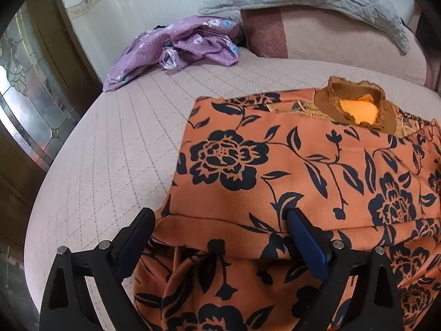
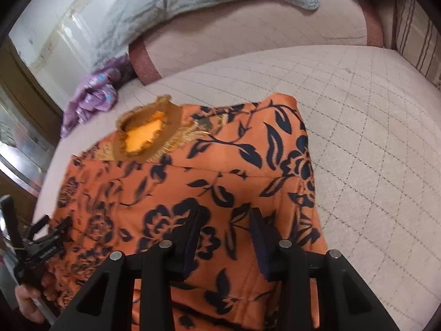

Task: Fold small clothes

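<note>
The orange top (image 1: 317, 165) lies spread on the quilted pale pink bed cover (image 1: 110, 151), its neck end pointing away from both cameras; the cloth is orange with large dark navy flowers, leaves and thin stems; the collar (image 1: 355, 107) is a brown ribbed band with a frayed tan edge, standing open so that a bright yellow-orange lining shows inside; gold trim lies just beside the collar on either side; both sides look folded inward, giving fairly straight side edges; a crosswise fold ridge runs over the near part; the near end is bunched and wrinkled; in the right wrist view the top (image 2: 220, 171) is slightly blurred.
</note>
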{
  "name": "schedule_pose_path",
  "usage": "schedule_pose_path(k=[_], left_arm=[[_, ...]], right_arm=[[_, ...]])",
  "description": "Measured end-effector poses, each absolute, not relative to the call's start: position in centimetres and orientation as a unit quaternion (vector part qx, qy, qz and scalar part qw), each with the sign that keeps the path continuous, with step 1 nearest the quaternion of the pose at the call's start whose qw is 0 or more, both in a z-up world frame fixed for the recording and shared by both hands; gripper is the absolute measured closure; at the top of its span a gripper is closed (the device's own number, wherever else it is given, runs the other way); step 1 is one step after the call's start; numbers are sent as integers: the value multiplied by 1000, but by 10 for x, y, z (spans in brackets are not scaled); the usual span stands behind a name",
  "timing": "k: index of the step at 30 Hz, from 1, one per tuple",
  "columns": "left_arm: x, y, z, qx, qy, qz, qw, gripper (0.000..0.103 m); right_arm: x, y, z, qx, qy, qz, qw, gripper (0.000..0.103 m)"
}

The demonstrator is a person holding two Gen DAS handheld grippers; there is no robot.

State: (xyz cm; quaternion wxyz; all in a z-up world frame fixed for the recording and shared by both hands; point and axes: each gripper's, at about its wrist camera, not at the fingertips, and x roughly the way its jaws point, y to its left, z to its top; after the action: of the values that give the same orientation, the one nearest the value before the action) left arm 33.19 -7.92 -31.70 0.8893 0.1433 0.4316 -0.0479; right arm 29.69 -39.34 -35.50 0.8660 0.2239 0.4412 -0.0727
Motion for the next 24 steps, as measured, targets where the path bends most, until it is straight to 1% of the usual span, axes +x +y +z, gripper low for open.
schedule_pose_path(k=[4,9,18,24], left_arm=[[322,-78,-302,140,408,-54,900,7],[311,-79,-292,142,391,-64,907,7],[310,-79,-299,140,399,-69,903,7],[315,-81,-311,142,418,-68,895,7]], right_arm=[[289,-373,-338,206,416,-39,885,63],[289,-343,-337,182,418,-2,890,63],[297,-308,-361,150,461,13,874,63],[295,-312,-358,169,448,20,878,62]])
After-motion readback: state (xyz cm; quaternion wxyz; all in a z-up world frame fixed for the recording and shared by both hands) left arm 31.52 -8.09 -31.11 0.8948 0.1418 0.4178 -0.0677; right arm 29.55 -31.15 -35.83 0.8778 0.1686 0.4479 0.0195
